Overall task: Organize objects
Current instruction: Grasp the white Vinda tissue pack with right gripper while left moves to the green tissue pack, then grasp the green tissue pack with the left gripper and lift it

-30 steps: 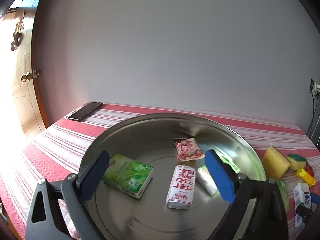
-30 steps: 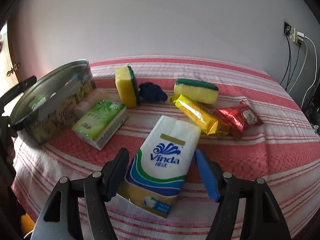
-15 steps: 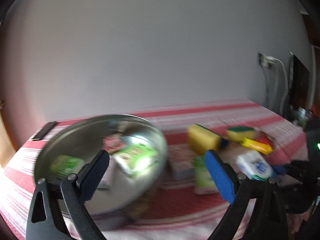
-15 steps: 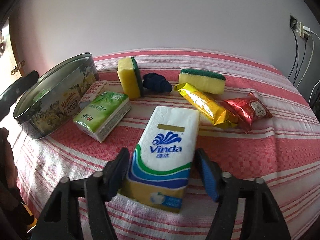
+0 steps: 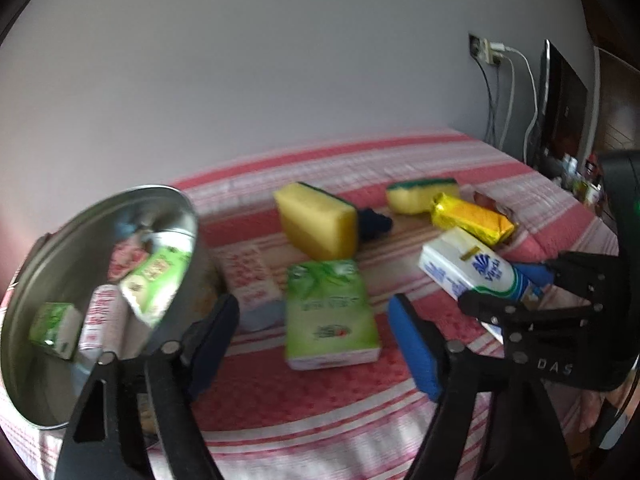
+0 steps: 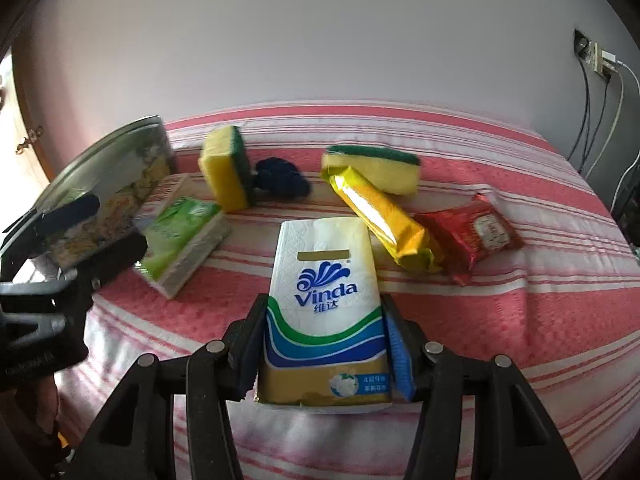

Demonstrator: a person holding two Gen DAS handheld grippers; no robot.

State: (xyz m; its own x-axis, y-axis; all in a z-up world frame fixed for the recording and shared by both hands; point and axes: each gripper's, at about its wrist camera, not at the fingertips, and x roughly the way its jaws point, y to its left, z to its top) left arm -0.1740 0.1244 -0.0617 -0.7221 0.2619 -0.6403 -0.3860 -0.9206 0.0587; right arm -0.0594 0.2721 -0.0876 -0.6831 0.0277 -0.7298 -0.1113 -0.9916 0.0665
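My right gripper (image 6: 322,354) is shut on the near end of a white Vinda tissue pack (image 6: 325,300), which lies on the red striped cloth; the pack also shows in the left wrist view (image 5: 464,268). My left gripper (image 5: 316,340) is open and empty, just in front of a green tissue pack (image 5: 330,314), which also shows in the right wrist view (image 6: 182,244). A round metal tin (image 5: 28,312) at the left holds several small packs. Its side shows in the right wrist view (image 6: 116,184).
On the cloth lie two yellow-green sponges (image 6: 226,168) (image 6: 374,168), a dark blue cloth lump (image 6: 282,180), a gold packet (image 6: 384,224), a red packet (image 6: 470,236) and a white-red pack (image 5: 250,280) by the tin. Wall socket and cables (image 6: 600,80) at the right.
My left gripper has swung right from over the tin to face the green tissue pack. My right gripper has closed its fingers on the Vinda pack.
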